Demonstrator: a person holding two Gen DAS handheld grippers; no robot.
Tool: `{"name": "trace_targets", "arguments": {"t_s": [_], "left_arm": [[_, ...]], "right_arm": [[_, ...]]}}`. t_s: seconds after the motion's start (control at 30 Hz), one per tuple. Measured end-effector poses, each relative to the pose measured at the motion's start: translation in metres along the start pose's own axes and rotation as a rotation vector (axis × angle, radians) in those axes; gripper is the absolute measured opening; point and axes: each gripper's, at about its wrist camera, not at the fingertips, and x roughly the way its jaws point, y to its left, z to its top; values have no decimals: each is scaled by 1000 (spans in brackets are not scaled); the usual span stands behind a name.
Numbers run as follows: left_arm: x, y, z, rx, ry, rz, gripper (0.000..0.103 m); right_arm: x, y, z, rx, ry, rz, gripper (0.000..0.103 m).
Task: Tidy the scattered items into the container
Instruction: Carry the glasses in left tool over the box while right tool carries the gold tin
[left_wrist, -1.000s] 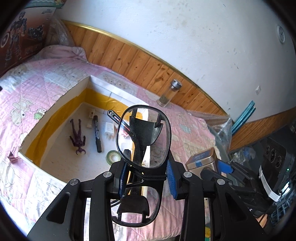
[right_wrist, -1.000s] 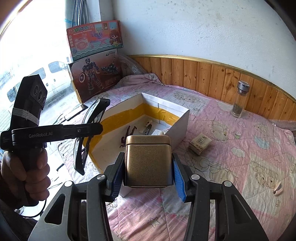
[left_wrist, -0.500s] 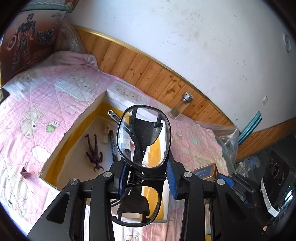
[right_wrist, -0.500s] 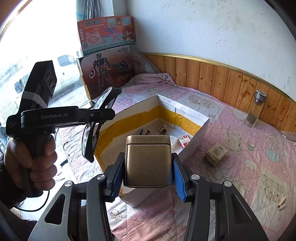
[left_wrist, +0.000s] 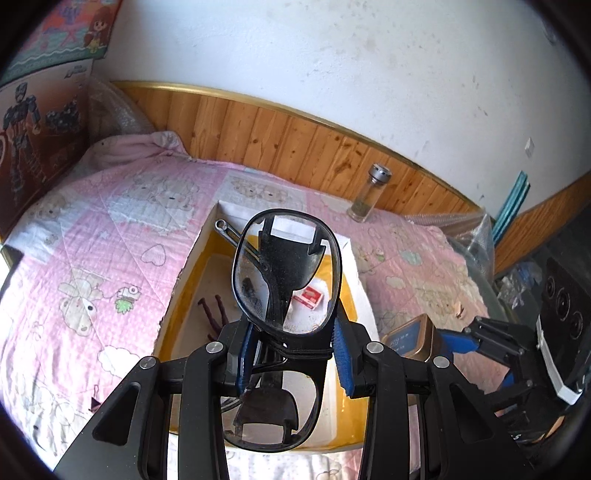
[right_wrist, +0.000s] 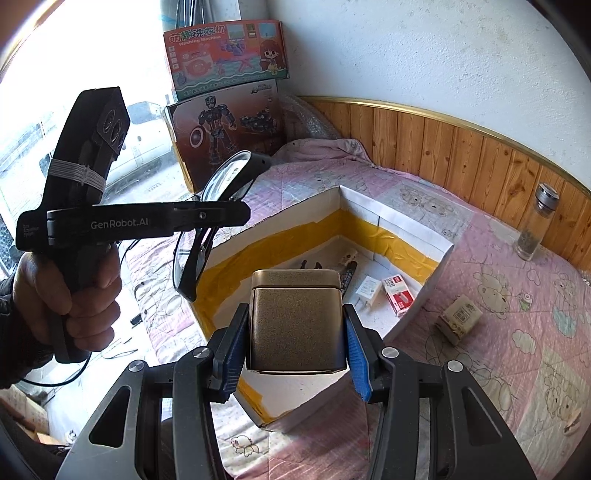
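Glasses gripped, tin clamped (possibly brass)

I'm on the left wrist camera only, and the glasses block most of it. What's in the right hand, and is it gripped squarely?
Observer: The right gripper holds a gold tin upright, lid on, squeezed between its two fingers.
Operator: Anything left outside the container?
Observer: Yes, a small cardboard box lies on the quilt, to the right of the white container.
Operator: What's hidden behind the glasses inside it?
Observer: A white plug lies beside the red and white box.
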Motion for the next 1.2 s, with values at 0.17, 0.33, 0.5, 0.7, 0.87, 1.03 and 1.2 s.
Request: {"name": "trace_targets", "arguments": {"t_s": [0.17,0.33,0.5,0.7,0.87,1.03,1.2], "left_arm": [[11,0,2,96,66,18,37],[20,-5,7,212,133,8,37],[31,-8,11,308,204,-3,37],[43,-12,7,448,290,-32,37],[54,-15,-1,531,367,-57,37],[63,-16,-10,597,438,-80,37],[71,-20,-17,655,506,-111,37]], "right_arm": [[14,4,4,-5,20,22,49],[26,6,5,-16,49,40,49],[36,7,3,-32,75,49,49],[46,6,2,-40,99,54,49],[53,4,3,-42,122,64,49],[61,4,1,-56,152,73,49],[69,1,1,-65,185,89,49]]}}
